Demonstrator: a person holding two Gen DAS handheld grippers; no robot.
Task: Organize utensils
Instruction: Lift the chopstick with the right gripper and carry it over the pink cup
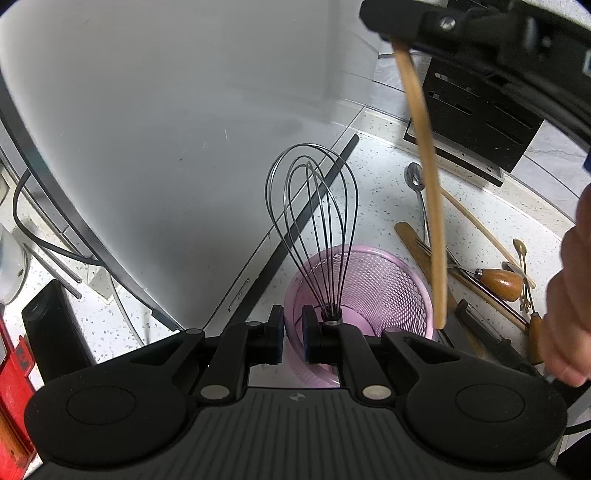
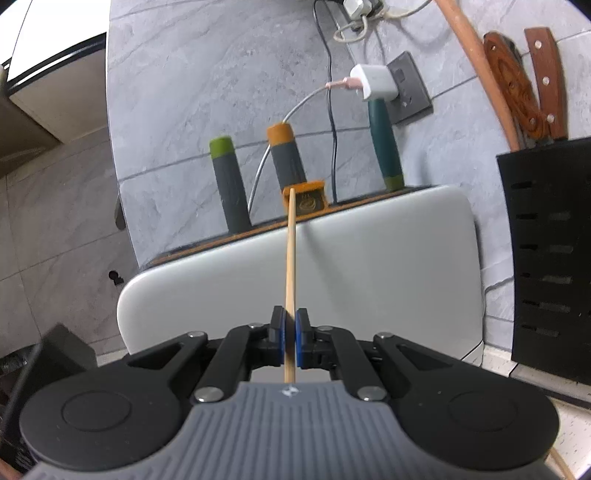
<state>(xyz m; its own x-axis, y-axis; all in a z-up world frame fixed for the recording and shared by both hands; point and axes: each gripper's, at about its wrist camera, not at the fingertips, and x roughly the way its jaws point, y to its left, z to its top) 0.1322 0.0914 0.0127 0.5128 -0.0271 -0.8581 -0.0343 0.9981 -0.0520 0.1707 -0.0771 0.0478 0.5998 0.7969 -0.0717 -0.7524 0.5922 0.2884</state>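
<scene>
A pink mesh holder (image 1: pixel 373 291) stands on the speckled counter with a wire whisk (image 1: pixel 314 221) upright in it. My left gripper (image 1: pixel 292 332) points steeply down, and its pads pinch the holder's near rim. A long wooden stick (image 1: pixel 424 177) hangs from my right gripper (image 1: pixel 402 33) at the top right. Its lower end is by the holder's right rim; whether it is inside I cannot tell. In the right wrist view my right gripper (image 2: pixel 290 332) is shut on the wooden stick (image 2: pixel 290 258), which points straight ahead. A hand (image 1: pixel 574 280) shows at the right edge.
Right of the holder lie a metal spoon (image 1: pixel 415 177), a fork, a wooden-handled tool (image 1: pixel 498 284) and other wooden utensils. A black slotted block (image 1: pixel 476 110) stands behind them. A large white appliance (image 1: pixel 147 147) fills the left. Ahead, handles (image 2: pixel 229 184) stand behind a white panel (image 2: pixel 295 277).
</scene>
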